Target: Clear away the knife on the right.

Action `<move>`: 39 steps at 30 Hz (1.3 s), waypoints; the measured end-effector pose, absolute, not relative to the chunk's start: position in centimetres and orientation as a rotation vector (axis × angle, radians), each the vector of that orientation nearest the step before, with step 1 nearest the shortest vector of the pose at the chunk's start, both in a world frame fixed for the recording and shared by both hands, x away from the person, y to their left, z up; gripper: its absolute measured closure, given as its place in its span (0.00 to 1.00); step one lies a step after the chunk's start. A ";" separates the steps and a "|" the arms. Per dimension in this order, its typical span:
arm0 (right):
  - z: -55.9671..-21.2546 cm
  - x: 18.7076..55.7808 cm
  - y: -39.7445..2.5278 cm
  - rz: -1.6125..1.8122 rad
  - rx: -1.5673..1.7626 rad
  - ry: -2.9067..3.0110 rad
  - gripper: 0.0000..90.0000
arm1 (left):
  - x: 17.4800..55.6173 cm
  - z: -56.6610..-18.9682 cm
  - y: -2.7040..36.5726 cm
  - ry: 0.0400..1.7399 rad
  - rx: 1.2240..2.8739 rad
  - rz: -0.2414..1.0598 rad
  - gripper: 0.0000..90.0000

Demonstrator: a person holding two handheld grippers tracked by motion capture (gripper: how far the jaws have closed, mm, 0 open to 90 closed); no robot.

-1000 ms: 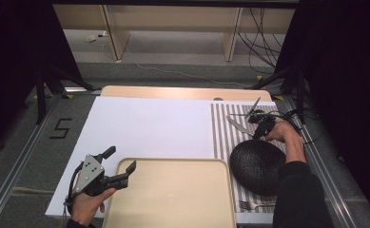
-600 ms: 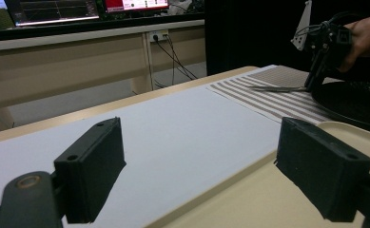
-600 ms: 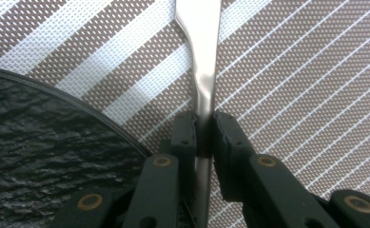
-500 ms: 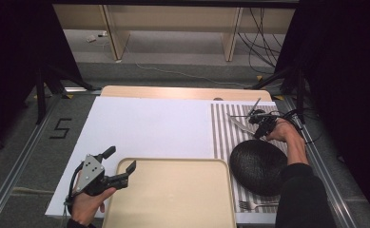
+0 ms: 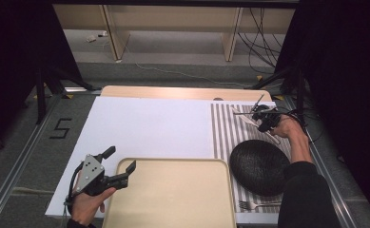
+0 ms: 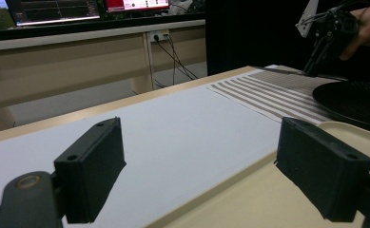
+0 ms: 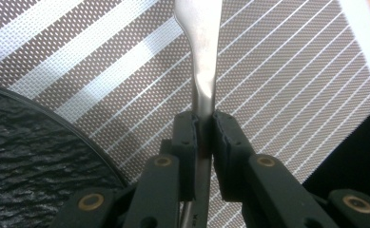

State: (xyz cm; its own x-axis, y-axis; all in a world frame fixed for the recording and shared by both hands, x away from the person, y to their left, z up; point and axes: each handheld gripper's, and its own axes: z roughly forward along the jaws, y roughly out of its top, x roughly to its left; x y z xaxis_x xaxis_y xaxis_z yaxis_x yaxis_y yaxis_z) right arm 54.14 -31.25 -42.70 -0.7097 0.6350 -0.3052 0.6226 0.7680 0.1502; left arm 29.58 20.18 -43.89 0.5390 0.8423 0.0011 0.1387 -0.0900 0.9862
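Your right claw (image 7: 203, 128) is clamped on the handle of a metal utensil (image 7: 202, 57), probably a knife, over the striped placemat (image 5: 228, 130) at the far right, just beyond the black plate (image 5: 258, 166). Across the last second it has barely shifted, so the grasp looks settled and the lift should come next. Your left claw (image 5: 121, 166) has stayed wide and empty at the near-left corner of the beige tray (image 5: 173, 194). A "5" (image 5: 61, 128) is marked left of the tabletop; no brands are legible.
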 end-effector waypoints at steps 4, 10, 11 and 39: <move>-42.2 54.1 -31.4 0.046 0.949 2.611 0.90 | 29.6 -43.9 20.2 0.861 1.575 0.730 0.18; -41.3 53.5 -31.7 0.071 0.969 2.570 0.90 | 29.6 -43.9 20.2 0.861 1.576 0.731 0.18; -41.0 53.4 -31.9 0.083 0.968 2.577 0.90 | 29.6 -43.9 20.1 0.859 1.571 0.730 0.18; -36.9 45.6 -33.3 0.507 1.144 2.500 0.90 | 29.6 -43.9 20.0 0.866 1.576 0.732 0.18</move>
State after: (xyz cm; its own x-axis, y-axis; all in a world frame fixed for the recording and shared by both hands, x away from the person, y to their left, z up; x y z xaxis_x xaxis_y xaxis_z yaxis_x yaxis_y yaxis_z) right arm 45.57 -33.34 -36.90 -0.6158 0.7717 -0.1590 0.6489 0.6112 0.4531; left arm 29.62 20.02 -43.91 0.5356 0.8445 0.0014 0.1416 -0.0914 0.9857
